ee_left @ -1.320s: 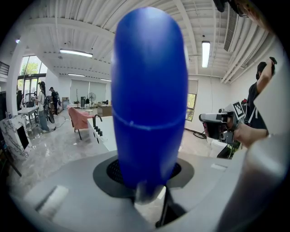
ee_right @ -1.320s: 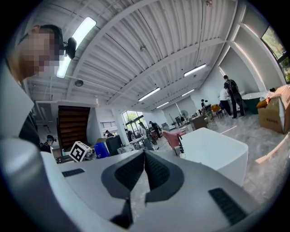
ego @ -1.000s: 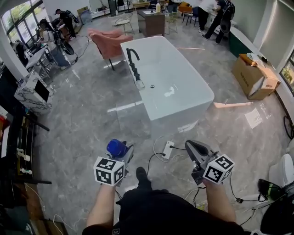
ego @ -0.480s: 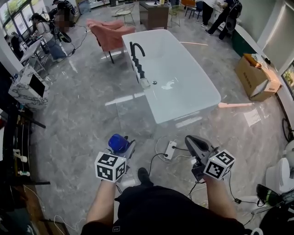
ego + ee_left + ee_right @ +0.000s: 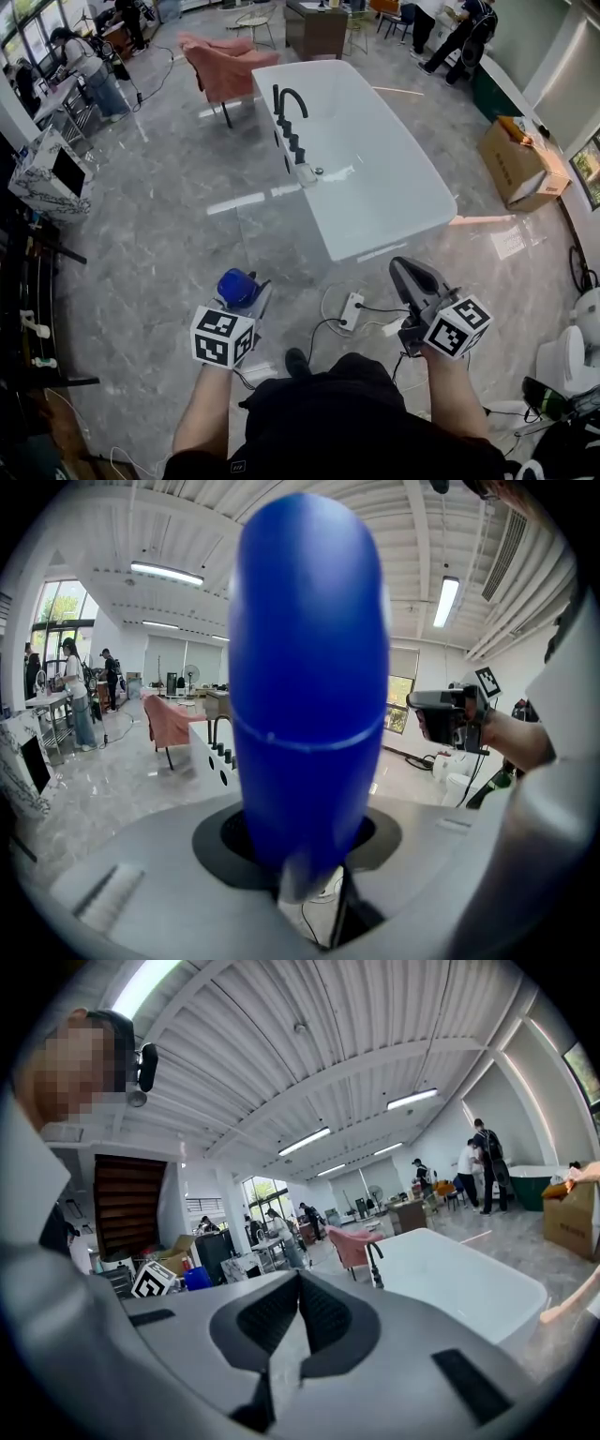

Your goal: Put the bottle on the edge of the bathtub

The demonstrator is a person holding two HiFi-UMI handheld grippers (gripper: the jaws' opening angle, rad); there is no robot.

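My left gripper (image 5: 247, 296) is clamped on the smooth blue plastic bottle (image 5: 236, 286). It stands upright across the jaws, rounded end up, on the near left, well short of the tub. My right gripper (image 5: 401, 268) is closed on nothing. A white power strip (image 5: 352, 309) lies between me and the white bathtub (image 5: 375, 187), which is nearer than a second ago. Its black tap (image 5: 289, 117) is on its left rim.

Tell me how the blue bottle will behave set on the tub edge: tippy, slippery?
Probably tippy: the bottle looks tall and narrow with a rounded top. Its smooth glossy skin may slide on the bathtub rim. Likely stiff: no denting shows where the left gripper clamps it.
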